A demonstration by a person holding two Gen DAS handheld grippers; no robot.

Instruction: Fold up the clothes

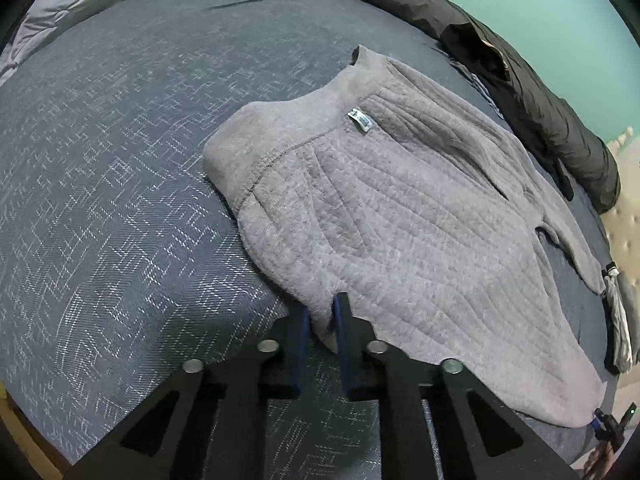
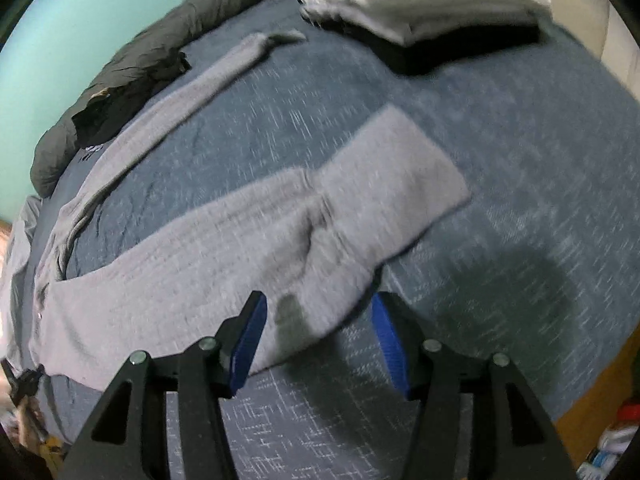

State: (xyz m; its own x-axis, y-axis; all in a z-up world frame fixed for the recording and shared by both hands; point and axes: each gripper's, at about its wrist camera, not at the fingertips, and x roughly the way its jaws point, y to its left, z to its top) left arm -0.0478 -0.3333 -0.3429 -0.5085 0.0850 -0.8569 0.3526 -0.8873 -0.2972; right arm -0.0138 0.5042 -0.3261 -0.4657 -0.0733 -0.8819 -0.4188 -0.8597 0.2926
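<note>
Grey quilted trousers [image 1: 400, 208] lie spread on the dark blue bed cover [image 1: 120, 200], waistband toward the far left. My left gripper [image 1: 322, 316] is shut on the near edge of the trousers near the waist. In the right wrist view the two trouser legs [image 2: 224, 248] stretch away, the near leg ending in a wide cuff [image 2: 400, 164]. My right gripper [image 2: 318, 316] is open, its blue pads [image 2: 248, 344] on either side of the near leg's edge, just above the bed. This view is blurred.
A dark rolled blanket [image 1: 520, 80] runs along the far edge by the teal wall. Folded grey and black clothes [image 2: 424, 8] are stacked at the far right of the bed. The bed's wooden edge [image 2: 592, 392] is at lower right.
</note>
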